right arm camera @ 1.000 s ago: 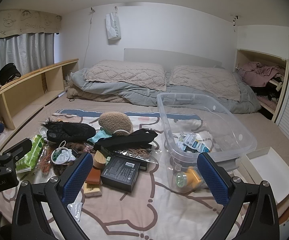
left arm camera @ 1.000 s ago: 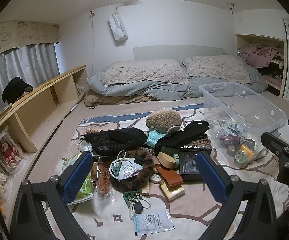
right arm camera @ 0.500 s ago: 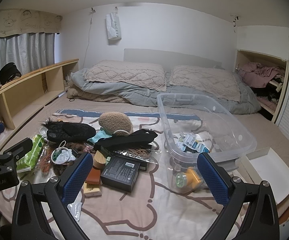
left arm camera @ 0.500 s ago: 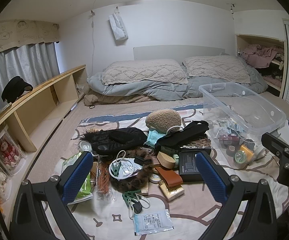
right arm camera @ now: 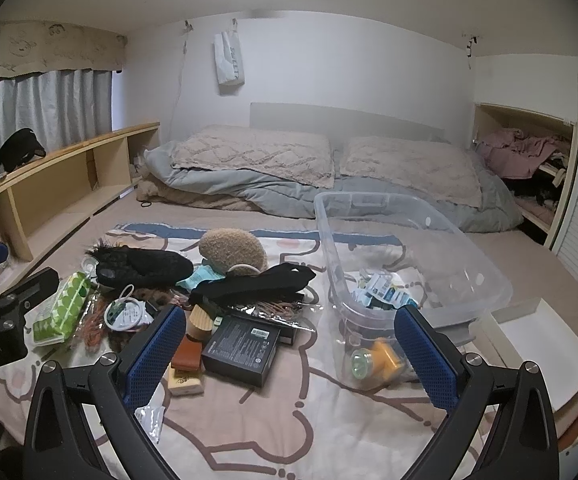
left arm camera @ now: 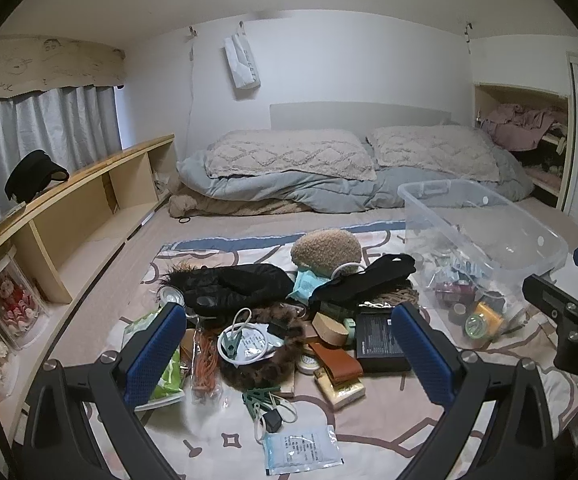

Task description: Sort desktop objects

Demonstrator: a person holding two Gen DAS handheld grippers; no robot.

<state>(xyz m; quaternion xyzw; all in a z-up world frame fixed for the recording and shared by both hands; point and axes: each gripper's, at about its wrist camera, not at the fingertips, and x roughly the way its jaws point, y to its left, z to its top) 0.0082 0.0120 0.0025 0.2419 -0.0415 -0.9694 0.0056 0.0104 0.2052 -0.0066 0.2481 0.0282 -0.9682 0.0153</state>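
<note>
A heap of small objects lies on a patterned sheet (left arm camera: pixel 373 436) on the bed: a black box (left arm camera: pixel 381 342), a brown leather pouch (left arm camera: pixel 339 362), a white round case (left arm camera: pixel 245 345), a green wipes pack (left arm camera: pixel 165 376), a black furry slipper (left arm camera: pixel 229 286), a tan plush (left arm camera: pixel 326 248) and a mask packet (left arm camera: pixel 302 450). To the right stands a clear plastic bin (right arm camera: pixel 405 248) holding tape rolls (right arm camera: pixel 375 362) and packets. My left gripper (left arm camera: pixel 289 350) hovers open above the heap. My right gripper (right arm camera: pixel 291 354) hangs open over the black box (right arm camera: pixel 243 346), holding nothing.
A wooden shelf unit (left arm camera: pixel 85 204) runs along the left, with a black cap and a water bottle on top. Pillows (left arm camera: pixel 289 152) and a grey duvet fill the bed's far end. A white box lid (right arm camera: pixel 545 344) lies right of the bin.
</note>
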